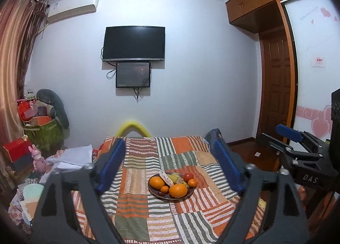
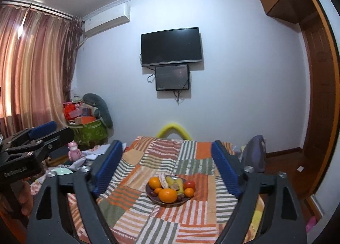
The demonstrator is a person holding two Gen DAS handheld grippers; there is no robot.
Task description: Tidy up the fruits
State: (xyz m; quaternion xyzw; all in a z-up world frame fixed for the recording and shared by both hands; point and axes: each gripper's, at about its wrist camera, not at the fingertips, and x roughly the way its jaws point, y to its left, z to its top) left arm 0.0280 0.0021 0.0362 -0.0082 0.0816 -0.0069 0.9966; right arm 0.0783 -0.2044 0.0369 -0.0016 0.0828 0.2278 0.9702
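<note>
A dark plate (image 1: 158, 195) (image 2: 153, 199) of fruit sits on a striped patchwork cloth (image 1: 144, 208) (image 2: 136, 208). It holds two large oranges (image 1: 178, 190) (image 2: 167, 195), small tangerines (image 1: 192, 182) (image 2: 189, 192), a red tomato (image 1: 188, 177) (image 2: 189, 184), bananas (image 1: 175, 178) (image 2: 179, 184) and dark small fruits. My left gripper (image 1: 170, 165) is open and empty, held back from the plate. My right gripper (image 2: 167, 165) is open and empty, likewise short of the plate. The right gripper also shows at the right of the left wrist view (image 1: 297, 137), and the left gripper at the left of the right wrist view (image 2: 38, 135).
The cloth covers a table or bed facing a white wall with a TV (image 1: 133, 43). Boxes, bags and a pink toy (image 1: 38, 158) clutter the left side. A grey bag (image 2: 254, 152) stands at the right. A wooden door (image 1: 276, 89) and floor lie at the right.
</note>
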